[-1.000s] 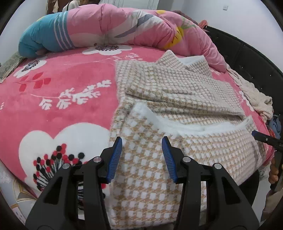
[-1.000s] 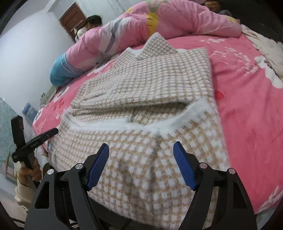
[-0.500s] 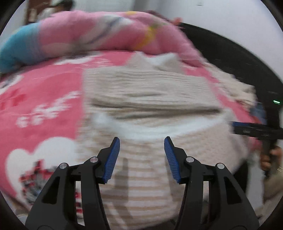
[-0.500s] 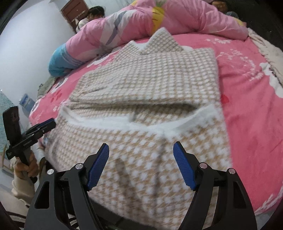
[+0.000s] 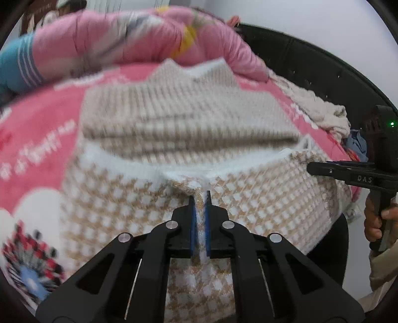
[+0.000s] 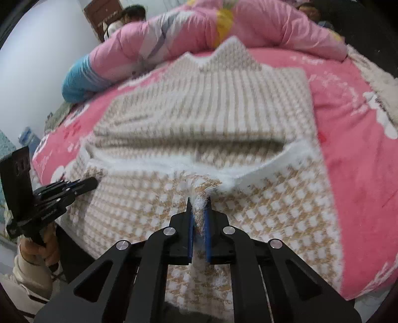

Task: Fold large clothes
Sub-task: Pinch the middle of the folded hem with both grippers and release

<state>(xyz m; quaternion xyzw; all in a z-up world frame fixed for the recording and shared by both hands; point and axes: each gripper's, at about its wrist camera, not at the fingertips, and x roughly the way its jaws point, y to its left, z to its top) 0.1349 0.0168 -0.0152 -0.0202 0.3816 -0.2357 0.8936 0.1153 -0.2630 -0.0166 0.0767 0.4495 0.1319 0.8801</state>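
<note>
A large beige-and-white houndstooth coat lies on the pink floral bed, its near part folded back with a white fleecy edge showing. My left gripper is shut on a pinch of the coat's near fold. My right gripper is shut on another pinch of the same fold. Each gripper shows in the other's view: the right one at the coat's right edge, the left one at its left edge.
A rolled pink and blue quilt lies along the far side of the bed. A cream cloth lies at the right edge by the black bed frame. A person sits in the far background.
Both grippers were open above the coat's near fold. Both have moved in and closed on the fabric, bunching it between the pads.
</note>
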